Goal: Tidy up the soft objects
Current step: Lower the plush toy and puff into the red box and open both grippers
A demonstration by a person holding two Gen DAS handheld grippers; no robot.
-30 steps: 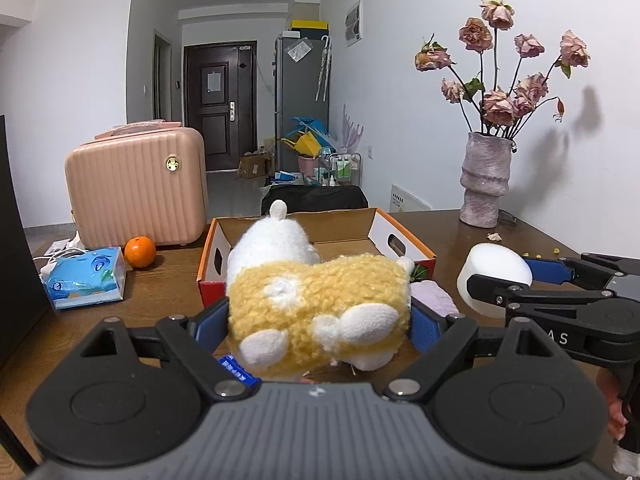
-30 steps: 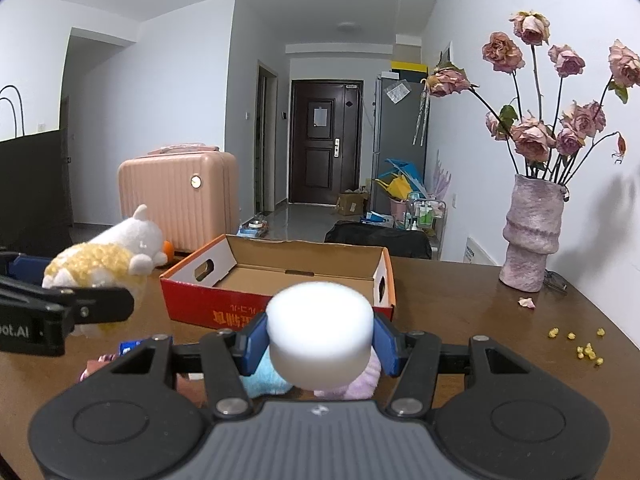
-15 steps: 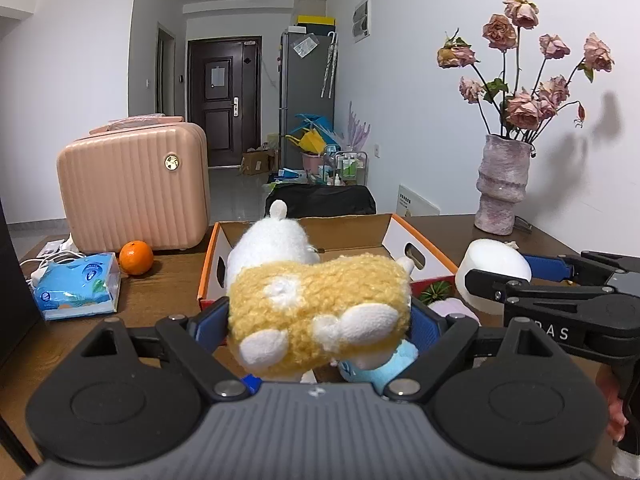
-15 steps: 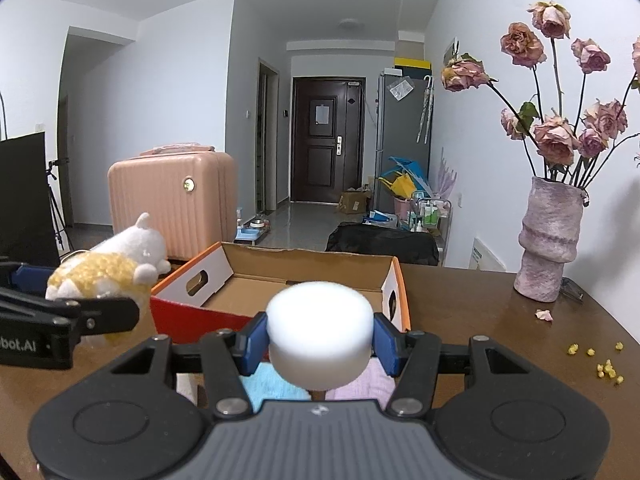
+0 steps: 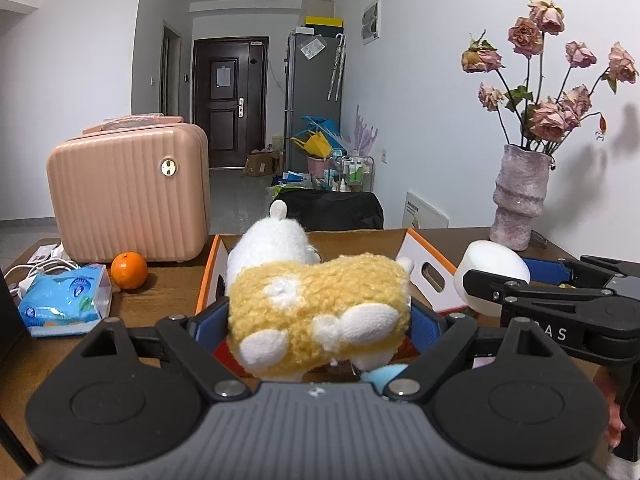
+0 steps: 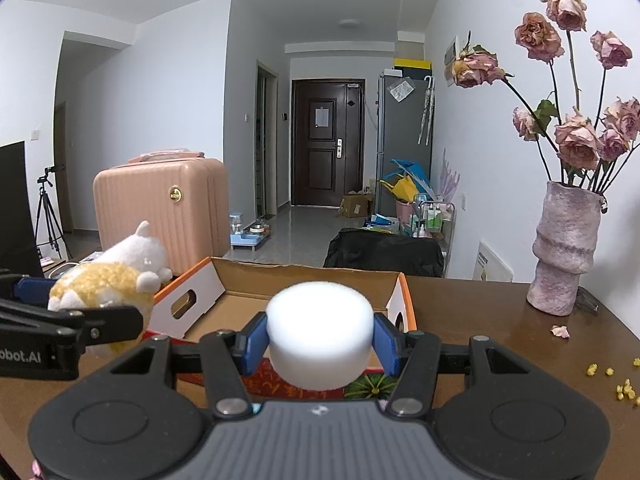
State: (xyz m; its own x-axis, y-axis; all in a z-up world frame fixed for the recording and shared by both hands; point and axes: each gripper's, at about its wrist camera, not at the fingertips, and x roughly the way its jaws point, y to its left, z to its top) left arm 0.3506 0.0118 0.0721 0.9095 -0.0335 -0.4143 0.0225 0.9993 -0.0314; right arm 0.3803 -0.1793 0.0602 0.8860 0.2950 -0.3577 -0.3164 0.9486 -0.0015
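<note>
Nearest the left camera, the left tongs [image 5: 318,320] are clamped on a yellow-and-white plush toy [image 5: 316,304], their blue pads pressed into its flanks; the toy is held off the worktop [image 5: 168,292], its white head pointing away over the near edge of the cardboard box [image 5: 424,256]. A bit of light-blue soft thing [image 5: 384,374] peeps out just under the toy, mostly hidden. From the right camera, the right tongs [image 6: 320,338] are clamped on a white foam cylinder [image 6: 319,334], blue pads against its two sides, and it too hangs clear of the worktop, in front of the box's near wall. The two tongs are side by side, the foam just right of the plush.

Behind them the open box, orange-rimmed with cut-out handles, sits on the brown worktop. Toward the left edge lie a blue tissue pack [image 5: 64,300] and an orange [image 5: 129,270], the orange just in front of a pink ribbed suitcase [image 5: 128,192]. At the far right corner a mottled pink vase [image 5: 518,204] holds dried roses [image 5: 548,116]; yellow crumbs [image 6: 624,388] and a fallen petal [image 6: 560,331] lie near the right edge
</note>
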